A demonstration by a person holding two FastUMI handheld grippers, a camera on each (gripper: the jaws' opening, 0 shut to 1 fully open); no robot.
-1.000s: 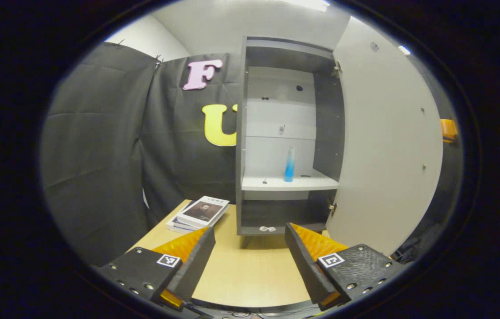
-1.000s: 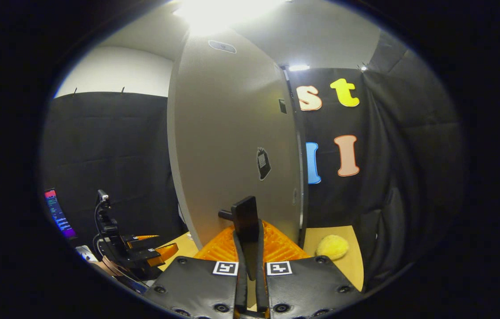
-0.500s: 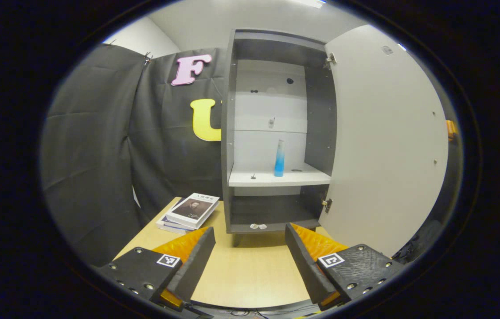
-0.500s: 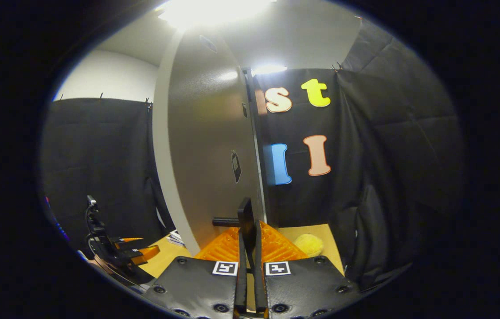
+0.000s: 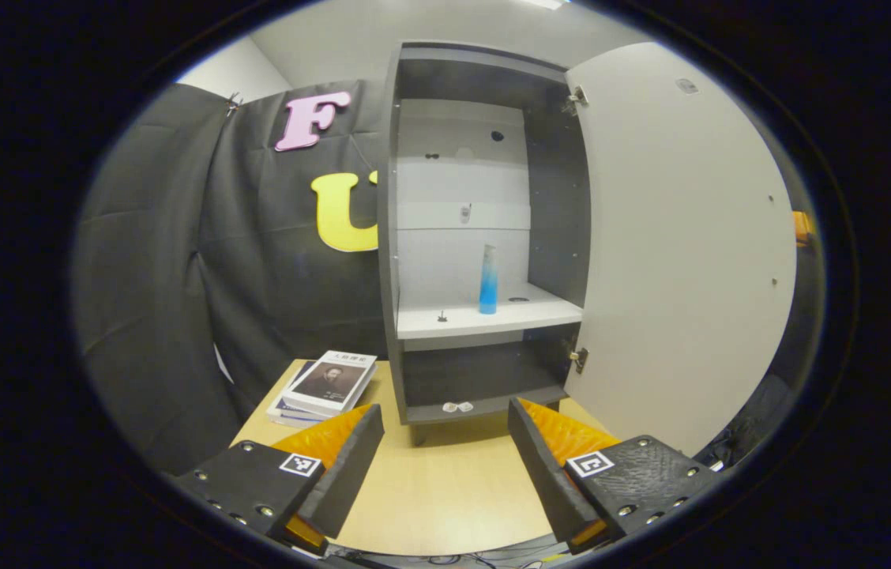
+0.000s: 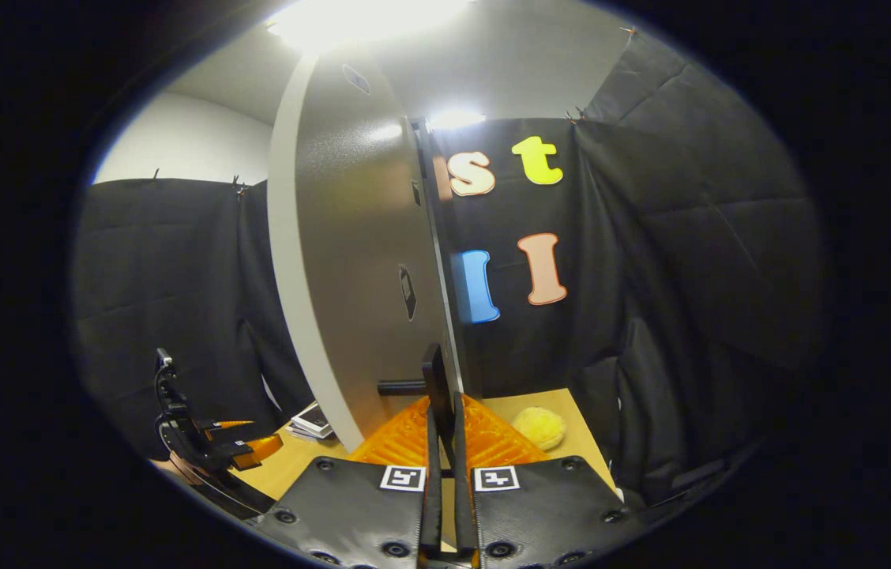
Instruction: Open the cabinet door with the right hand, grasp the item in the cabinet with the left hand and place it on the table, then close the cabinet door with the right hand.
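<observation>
The grey cabinet (image 5: 390,237) stands on the wooden table with its door (image 5: 682,237) swung wide to the right. On its white shelf (image 5: 461,319) a slim blue bottle (image 5: 488,278) stands upright. My left gripper (image 5: 445,462) hovers open over the table in front of the cabinet, well short of the bottle. In the right gripper view, my right gripper (image 6: 442,419) is shut on the dark door handle (image 6: 436,383) on the outer face of the door (image 6: 359,261). The left gripper (image 6: 232,450) also appears low on the left there.
A stack of books (image 5: 325,382) lies on the table (image 5: 445,498) left of the cabinet. A small white object (image 5: 457,407) sits on the cabinet's bottom ledge. A yellow fuzzy ball (image 6: 538,427) rests on the table behind the door. Black cloth walls surround the booth.
The door has swung further open with my right gripper holding its handle. The left gripper view has shifted rightward, so the cabinet now sits more to the left and looks slightly nearer.
</observation>
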